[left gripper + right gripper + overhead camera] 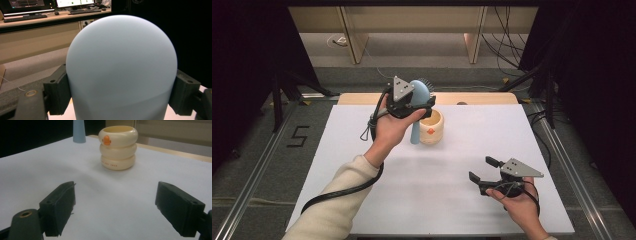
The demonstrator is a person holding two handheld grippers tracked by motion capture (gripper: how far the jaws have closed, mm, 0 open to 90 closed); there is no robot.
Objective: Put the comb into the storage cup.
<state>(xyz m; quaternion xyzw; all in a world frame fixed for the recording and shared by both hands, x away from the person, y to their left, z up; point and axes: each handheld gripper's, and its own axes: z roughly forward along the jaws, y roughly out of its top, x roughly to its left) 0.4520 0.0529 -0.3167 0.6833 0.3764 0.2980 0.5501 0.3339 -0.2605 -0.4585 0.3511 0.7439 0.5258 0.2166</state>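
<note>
While the left gripper (424, 100) clamps the blue brush (418, 107) upright just left of the cup (432, 127), handle not yet inside, the right gripper (482, 170) waits spread wide over the counter (362, 150).

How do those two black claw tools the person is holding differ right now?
The left gripper is clamped on the head of a pale blue hairbrush; the right gripper has its jaws spread wide with nothing between them. The left one is raised beside the cream ringed cup, while the right one sits low over the white table, well away from the cup. Both are black, carry a grey three-cornered plate and trail a cable.
</note>
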